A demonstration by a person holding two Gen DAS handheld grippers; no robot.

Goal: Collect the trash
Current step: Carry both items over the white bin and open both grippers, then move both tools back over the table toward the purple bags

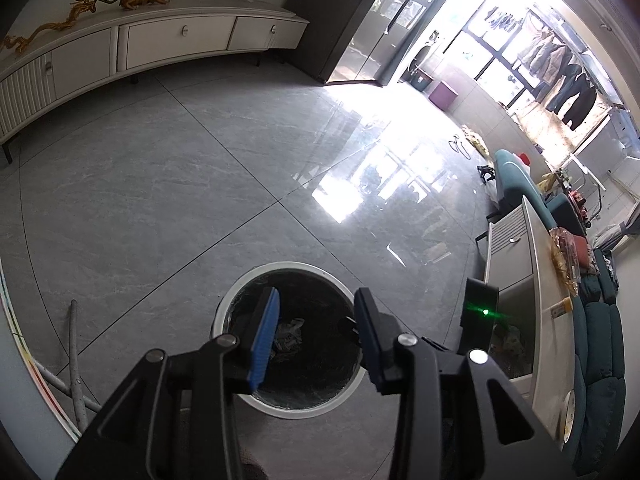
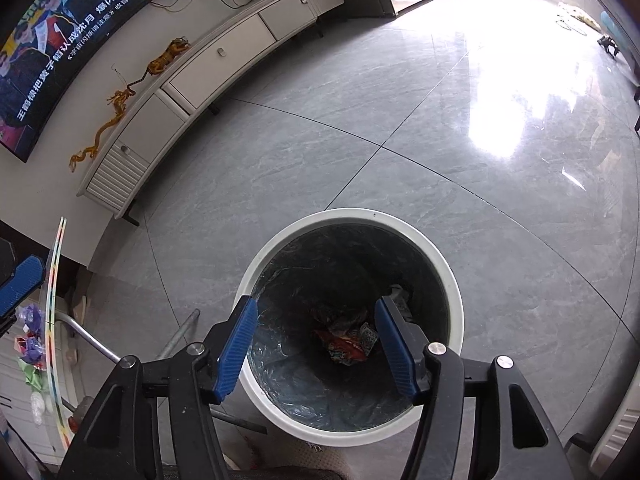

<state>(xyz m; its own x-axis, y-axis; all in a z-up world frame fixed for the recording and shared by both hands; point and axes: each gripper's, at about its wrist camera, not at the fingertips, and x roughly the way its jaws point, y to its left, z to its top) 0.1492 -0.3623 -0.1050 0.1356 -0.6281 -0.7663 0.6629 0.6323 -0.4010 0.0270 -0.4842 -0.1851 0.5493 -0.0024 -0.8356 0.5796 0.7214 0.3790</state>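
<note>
Now my left tongs (image 1: 316, 322) and right tongs (image 2: 316, 342) both hang part open over the bin (image 2: 450, 276), with nothing between their blue pads (image 2: 236, 352). Below and ahead of them, crumpled wrappers (image 2: 348, 342) lie at the bottom of the bin's dark liner (image 2: 304, 392).

I see the trash bin (image 2: 352, 320) on the floor (image 2: 400, 120), wrappers (image 2: 348, 342) lying in its bottom; the TV cabinet (image 2: 208, 76) stands beyond it, metal poles (image 2: 176, 340) just left of it.
</note>
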